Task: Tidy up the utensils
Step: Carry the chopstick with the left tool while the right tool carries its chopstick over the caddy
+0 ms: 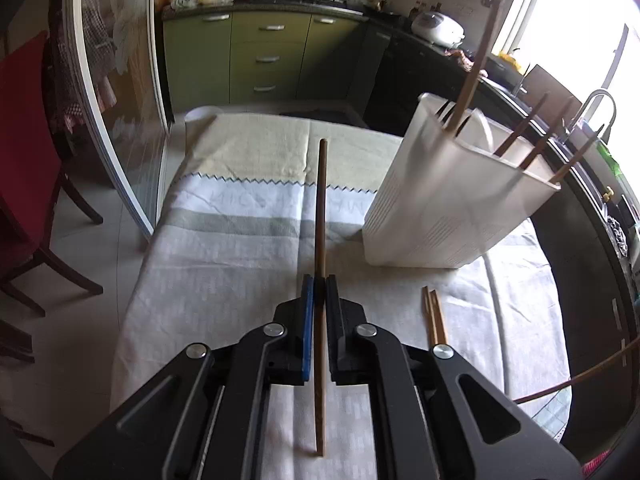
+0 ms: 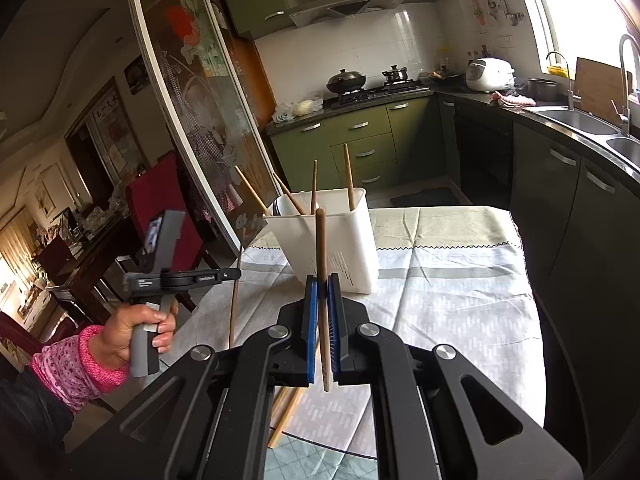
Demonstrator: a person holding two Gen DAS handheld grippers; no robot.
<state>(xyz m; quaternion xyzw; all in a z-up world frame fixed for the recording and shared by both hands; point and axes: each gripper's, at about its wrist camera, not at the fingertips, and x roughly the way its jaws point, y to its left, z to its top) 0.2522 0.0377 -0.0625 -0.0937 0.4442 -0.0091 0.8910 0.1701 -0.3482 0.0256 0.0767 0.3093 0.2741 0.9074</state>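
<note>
A white plastic utensil holder [image 1: 452,204] stands on the clothed table at the right in the left wrist view, with several wooden chopsticks [image 1: 524,128] upright in it. It shows ahead in the right wrist view [image 2: 340,240]. My left gripper [image 1: 320,288] is shut on a chopstick [image 1: 321,208] held above the cloth, left of the holder. My right gripper [image 2: 322,286] is shut on another chopstick [image 2: 321,240], just in front of the holder. The left gripper also shows at the left of the right wrist view [image 2: 236,274] with its chopstick [image 2: 234,304].
Loose chopsticks lie on the tablecloth [image 1: 240,248] near the front edge [image 1: 434,312], also under my right gripper [image 2: 286,412]. A red chair [image 2: 160,200] and a glass sliding door [image 2: 192,112] stand left of the table. Kitchen cabinets [image 2: 560,208] run along the right.
</note>
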